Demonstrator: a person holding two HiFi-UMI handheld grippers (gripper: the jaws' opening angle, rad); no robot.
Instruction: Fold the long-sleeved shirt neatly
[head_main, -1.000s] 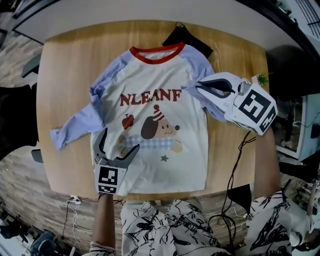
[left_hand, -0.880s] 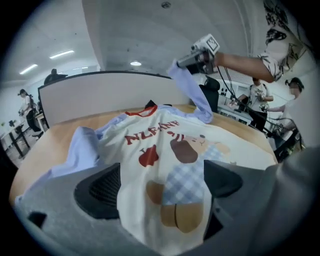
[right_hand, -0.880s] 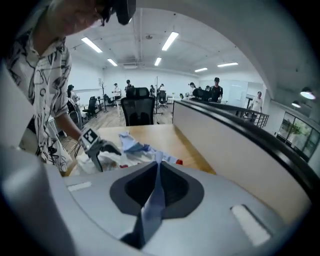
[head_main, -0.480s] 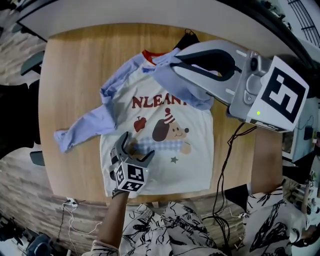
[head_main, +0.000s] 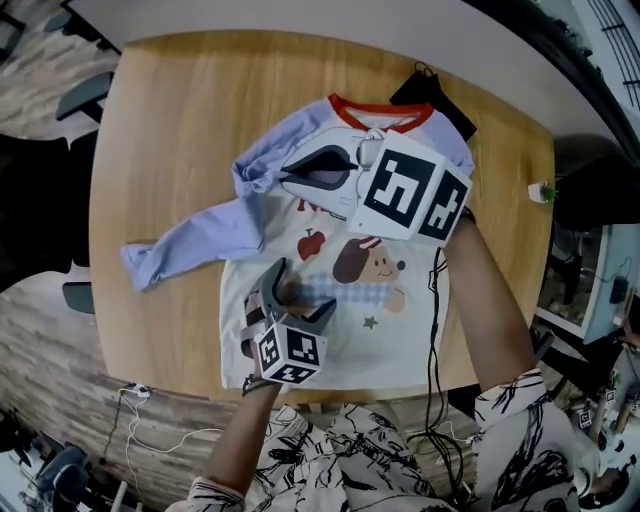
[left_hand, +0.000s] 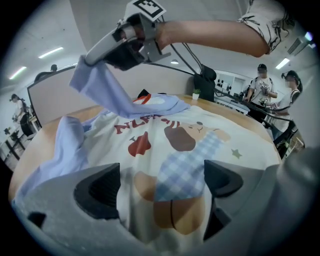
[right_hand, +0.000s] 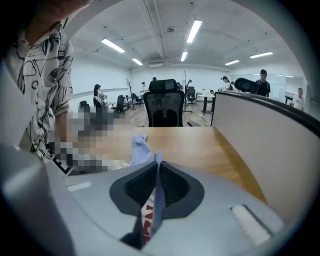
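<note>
On the wooden table the shirt lies front up, with one blue sleeve stretched out to the left. The left gripper has its jaws apart, low over the checked print on the shirt's lower front. The right gripper is clamped on the other sleeve and holds it lifted above the chest.

A pale wooden round-cornered table stands on grey-brown plank flooring in an open office, a white partition panel along one edge, a black office chair beyond, long strip lights overhead.
</note>
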